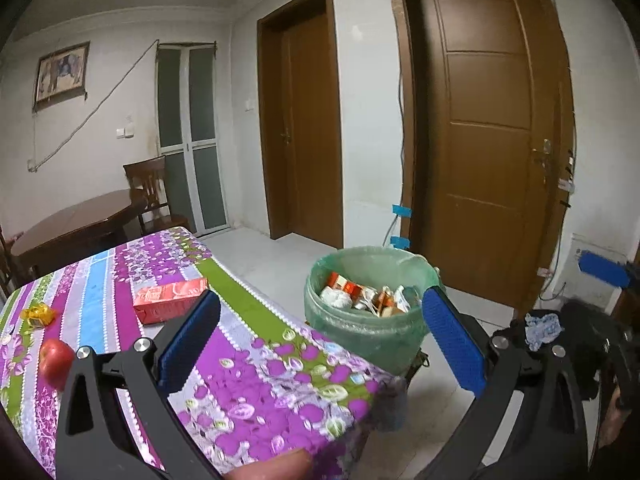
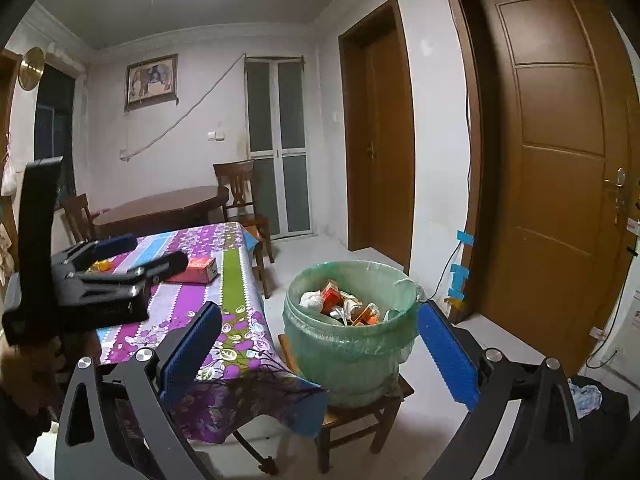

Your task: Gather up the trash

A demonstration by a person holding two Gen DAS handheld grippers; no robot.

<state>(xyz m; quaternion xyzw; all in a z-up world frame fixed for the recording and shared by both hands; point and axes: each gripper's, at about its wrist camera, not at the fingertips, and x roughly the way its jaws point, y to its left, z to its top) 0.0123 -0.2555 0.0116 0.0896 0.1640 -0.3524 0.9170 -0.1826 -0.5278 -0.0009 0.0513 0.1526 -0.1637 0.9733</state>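
Room: white walls, two brown wooden doors (image 1: 488, 128), pale tiled floor
Table: covered with a purple, green and blue flowered striped cloth (image 1: 248, 364), standing left of the bin
Red apple (image 1: 54, 362): near the cloth's left edge in the left wrist view
Yellow crumpled wrapper (image 1: 38, 315): just behind the apple
Red flat carton (image 1: 170, 300): lying further along the cloth, apart from both grippers
Left gripper (image 1: 320, 344): blue-padded jaws spread wide, nothing between them, over the table corner
Green-bagged round trash bin (image 2: 352, 340): on a small wooden stool (image 2: 360, 412) beside the table, filled with cartons and crumpled paper
Right gripper (image 2: 320, 356): jaws likewise released and empty, the bin framed between its fingers
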